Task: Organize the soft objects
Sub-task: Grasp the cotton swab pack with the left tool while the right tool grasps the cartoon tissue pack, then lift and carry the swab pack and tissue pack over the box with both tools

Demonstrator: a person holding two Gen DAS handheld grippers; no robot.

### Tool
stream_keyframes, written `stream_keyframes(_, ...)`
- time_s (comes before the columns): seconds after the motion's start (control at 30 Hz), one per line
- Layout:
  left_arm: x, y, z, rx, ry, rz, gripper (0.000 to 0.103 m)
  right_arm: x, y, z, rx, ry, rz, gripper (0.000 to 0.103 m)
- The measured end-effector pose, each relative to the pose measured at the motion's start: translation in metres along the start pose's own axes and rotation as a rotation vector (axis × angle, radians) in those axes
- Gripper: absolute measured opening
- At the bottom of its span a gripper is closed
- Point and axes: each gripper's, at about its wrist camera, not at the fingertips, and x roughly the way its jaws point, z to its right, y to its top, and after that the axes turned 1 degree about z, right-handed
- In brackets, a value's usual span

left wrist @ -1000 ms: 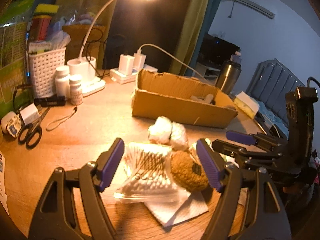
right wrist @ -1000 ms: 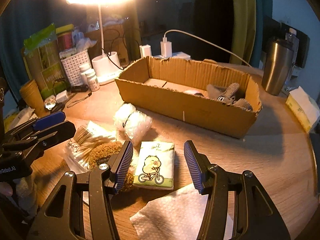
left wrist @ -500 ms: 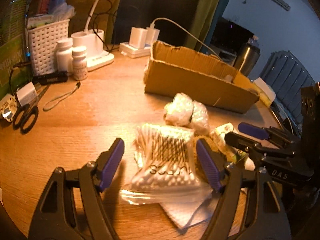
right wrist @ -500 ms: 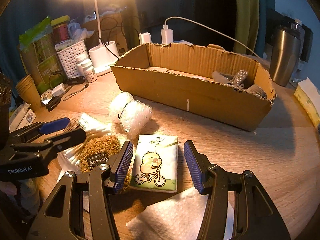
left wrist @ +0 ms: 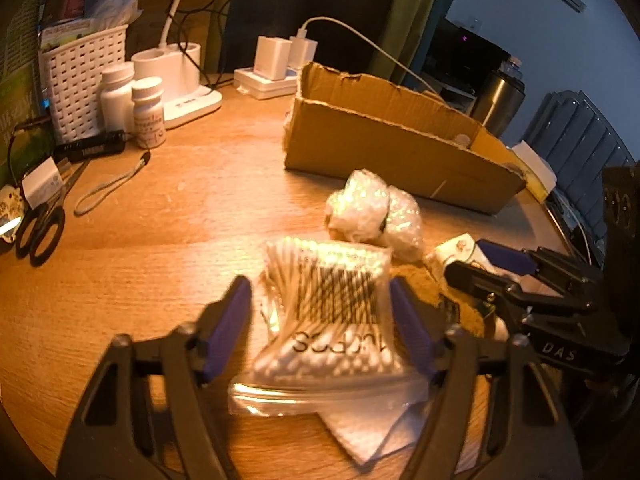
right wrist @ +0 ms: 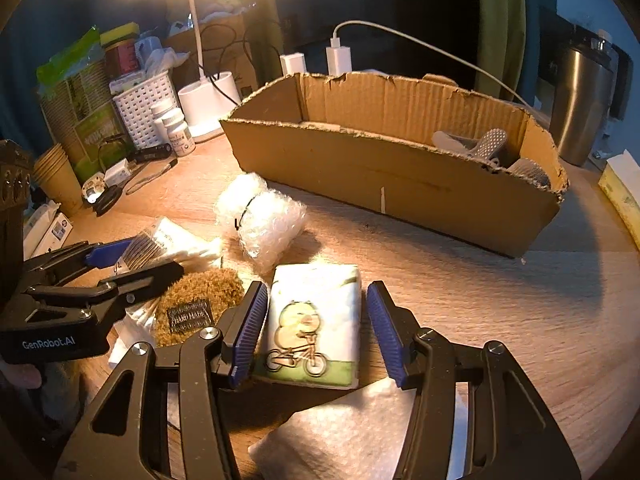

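A clear bag of cotton swabs [left wrist: 328,320] lies on the wooden table between the fingers of my left gripper [left wrist: 319,292]. Its jaws are closing; the right pad is at the bag's edge and a gap shows at the left pad. My right gripper [right wrist: 317,288] stands open around a tissue pack with a duck print [right wrist: 316,312], with a gap on the right side. A brown fuzzy pad [right wrist: 200,296] lies between the two grippers. A bubble-wrap roll [right wrist: 260,216] sits farther back, in front of the cardboard box [right wrist: 380,176].
A white paper towel [right wrist: 344,428] lies under the grippers. Scissors [left wrist: 40,232], pill bottles [left wrist: 148,116], a white basket [left wrist: 80,80] and the lamp base [left wrist: 176,80] crowd the far left. A steel tumbler [right wrist: 580,100] stands at the right, behind the box.
My left gripper has dropped and tipped down over the swab bag, and its jaws have narrowed around it. The right gripper has barely moved over the tissue pack.
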Motion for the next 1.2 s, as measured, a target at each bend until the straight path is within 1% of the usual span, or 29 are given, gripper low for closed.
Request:
stream_keyframes(0.1, 0.001, 0.0, 0.002, 0.01, -0.002, -0.009, 0.055, 0.005, -0.003, -0.003, -0.004, -0.005, -0.023, 0.055)
stream_keyframes(0.13, 0.001, -0.001, 0.002, 0.014, -0.001, -0.008, 0.054, 0.004, -0.003, -0.003, -0.005, -0.009, -0.02, 0.052)
stream_keyframes(0.2, 0.0, -0.001, 0.004, 0.024, -0.001, -0.007, 0.049, 0.002, -0.003, -0.003, -0.004, -0.005, -0.011, 0.051)
stream_keyframes(0.3, -0.002, -0.001, 0.005, 0.032, -0.004, -0.003, 0.047, -0.001, -0.003, -0.005, -0.013, -0.003, 0.002, 0.051)
stream_keyframes(0.43, -0.008, 0.001, 0.006, 0.026, -0.027, 0.013, 0.046, -0.008, -0.001, -0.004, -0.013, -0.004, 0.026, 0.051)
stream_keyframes(0.7, -0.029, 0.011, 0.008, 0.026, -0.032, 0.074, 0.046, -0.025, 0.004, -0.002, -0.014, -0.017, 0.072, 0.051)
stream_keyframes(0.87, -0.043, 0.014, 0.013, 0.042, -0.074, 0.116, 0.046, -0.036, 0.007, -0.004, -0.025, -0.021, 0.097, 0.051)
stream_keyframes(1.2, -0.07, 0.03, 0.024, 0.091, -0.052, 0.213, 0.046, -0.066, 0.021, -0.001, -0.035, -0.043, 0.181, 0.051)
